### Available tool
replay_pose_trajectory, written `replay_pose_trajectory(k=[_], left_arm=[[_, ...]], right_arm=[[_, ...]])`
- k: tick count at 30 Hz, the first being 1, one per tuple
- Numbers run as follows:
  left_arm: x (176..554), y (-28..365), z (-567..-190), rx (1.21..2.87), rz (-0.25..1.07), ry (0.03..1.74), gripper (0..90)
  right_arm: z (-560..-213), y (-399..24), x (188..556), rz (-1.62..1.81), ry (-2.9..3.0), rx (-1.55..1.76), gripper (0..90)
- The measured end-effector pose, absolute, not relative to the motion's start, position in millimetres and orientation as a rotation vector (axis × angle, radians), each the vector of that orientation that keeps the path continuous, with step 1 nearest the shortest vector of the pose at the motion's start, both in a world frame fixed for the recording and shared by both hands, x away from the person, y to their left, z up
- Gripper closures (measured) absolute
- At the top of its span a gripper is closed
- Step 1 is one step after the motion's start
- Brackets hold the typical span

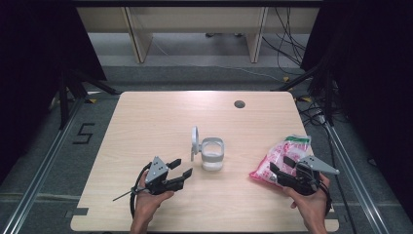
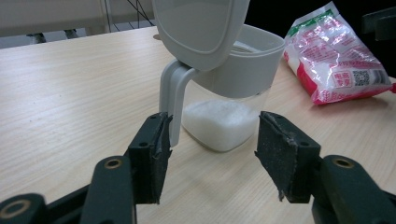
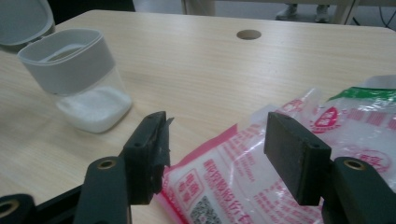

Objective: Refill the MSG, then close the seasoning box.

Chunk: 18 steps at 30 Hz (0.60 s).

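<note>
A clear container (image 1: 213,155) with a grey collar stands mid-table, holding white granules. Its grey lid (image 1: 194,141) is flipped up on the left side. My left gripper (image 1: 181,168) lies low on the table just left of it, open, jaws pointing at the container (image 2: 229,116) with nothing between them (image 2: 212,135). A pink and white bag (image 1: 280,158) with a green top lies at the right. My right gripper (image 1: 280,165) hovers at the bag's near end, open. The bag (image 3: 261,172) shows below and between the jaws (image 3: 217,135), and the pads do not press it.
The light wood table (image 1: 146,122) has a round cable hole (image 1: 239,104) near its far edge. Beyond it are a grey floor, desk legs and loose cables. Metal rails run along both sides of the table.
</note>
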<state>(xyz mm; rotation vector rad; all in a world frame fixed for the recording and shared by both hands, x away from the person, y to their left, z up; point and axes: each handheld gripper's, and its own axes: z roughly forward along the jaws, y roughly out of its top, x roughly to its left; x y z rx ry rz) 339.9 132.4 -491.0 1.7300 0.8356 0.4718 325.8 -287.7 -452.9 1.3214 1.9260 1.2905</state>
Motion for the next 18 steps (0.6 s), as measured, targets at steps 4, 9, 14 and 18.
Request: replay_pose_trajectory(k=[4,9,14,18], left_arm=[[342,133,-489,1.737,0.482,0.82,47.3],[344,133,-486,1.72,0.485,0.834,57.7],[349,135,-480,1.72,0.531,0.823,74.7],[354,139,-474,1.729,0.563,0.809,81.3]], right_arm=[[-455,-280,322,1.283,1.976,1.32,39.0],[-459,-271,319,1.294,2.018,1.258,38.8],[-462,-261,314,1.301,2.053,1.264,38.4],[-464,-257,313,1.296,2.08,1.211,38.5]])
